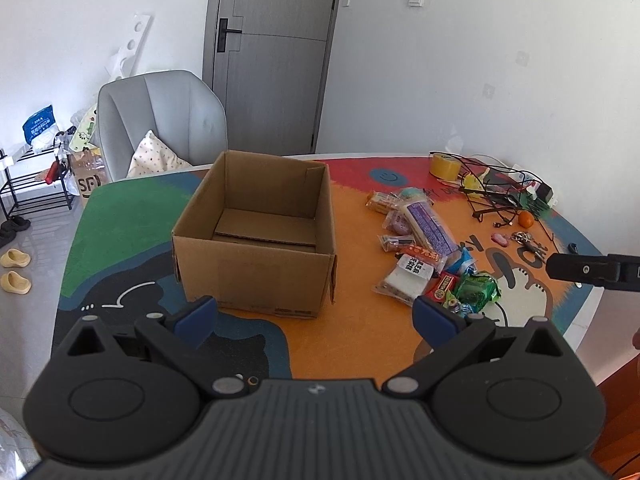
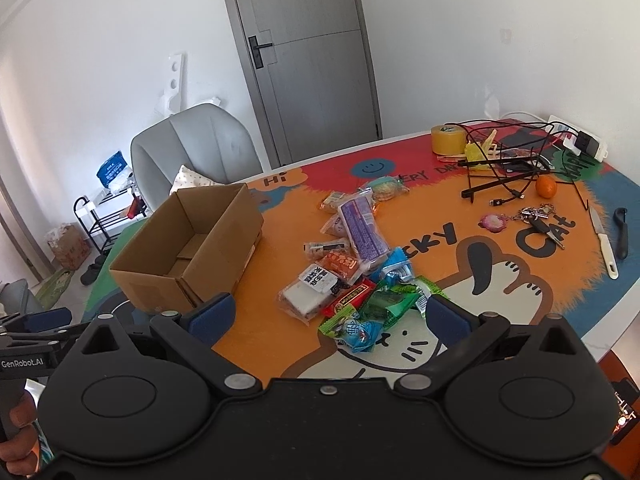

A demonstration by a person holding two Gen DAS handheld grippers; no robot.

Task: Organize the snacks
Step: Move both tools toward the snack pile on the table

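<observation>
Right claw hangs spread wide, nothing between its pads; the snack pile sits just ahead of it, green candy wrappers closest. Left claw is likewise spread and empty, with the cardboard box directly in front, empty inside. I judge the packets light, crinkly and slippery; best pinched across a sealed edge.

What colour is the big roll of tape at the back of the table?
The roll of tape is yellow. It shows best in the right wrist view.
</observation>
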